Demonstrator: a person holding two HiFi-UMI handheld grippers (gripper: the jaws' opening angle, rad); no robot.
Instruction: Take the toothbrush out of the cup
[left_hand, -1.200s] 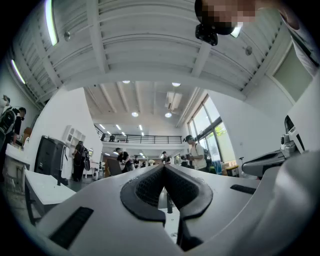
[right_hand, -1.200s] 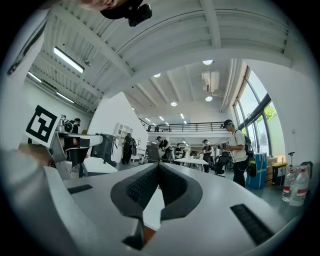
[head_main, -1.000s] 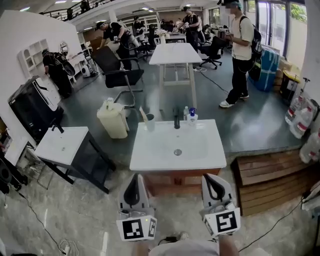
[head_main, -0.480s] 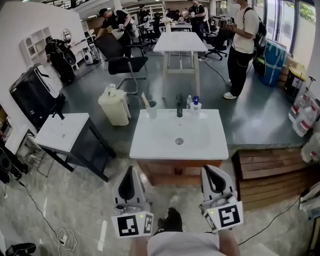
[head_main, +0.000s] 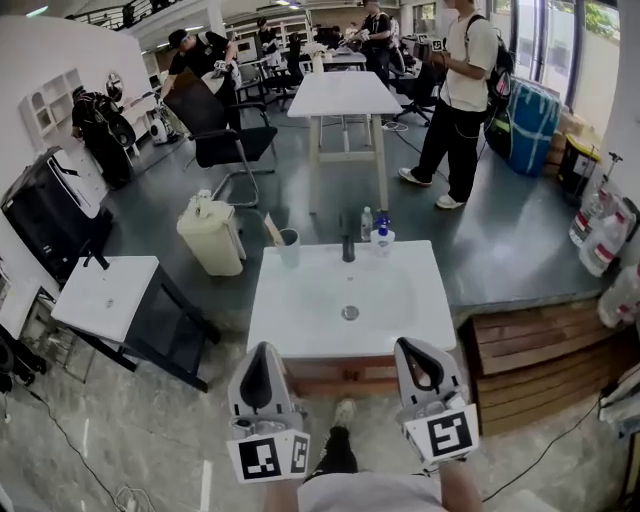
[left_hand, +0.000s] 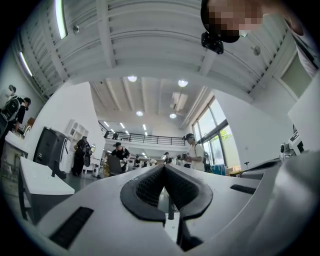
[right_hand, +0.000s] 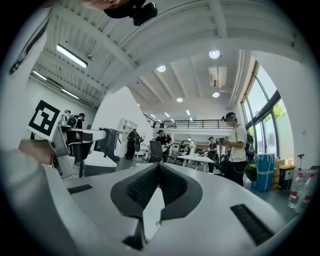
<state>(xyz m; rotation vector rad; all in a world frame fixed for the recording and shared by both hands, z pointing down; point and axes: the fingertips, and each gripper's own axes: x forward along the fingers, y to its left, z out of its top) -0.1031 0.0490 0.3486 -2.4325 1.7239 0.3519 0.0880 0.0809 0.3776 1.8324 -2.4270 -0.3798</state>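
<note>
A grey cup (head_main: 289, 247) stands on the back left corner of the white sink basin (head_main: 300, 320), left of the black faucet (head_main: 348, 247). A pale toothbrush (head_main: 272, 228) leans out of the cup toward the left. My left gripper (head_main: 262, 352) and right gripper (head_main: 411, 346) hover side by side just short of the sink's front edge, well away from the cup. In the left gripper view my left gripper (left_hand: 164, 167) has its dark pads together with nothing between them. In the right gripper view my right gripper (right_hand: 159, 165) is likewise shut and empty.
Two small bottles (head_main: 380, 236) stand right of the faucet. A cream bin (head_main: 212, 236) sits behind the sink's left side, a small white table (head_main: 105, 296) at left, a wooden platform (head_main: 540, 360) at right. People, a chair (head_main: 225, 140) and a long table (head_main: 340, 95) fill the far room.
Both grippers have moved forward toward the sink, which now sits closer and lower in the head view. They stay shut. The person in the white shirt has stepped left.
</note>
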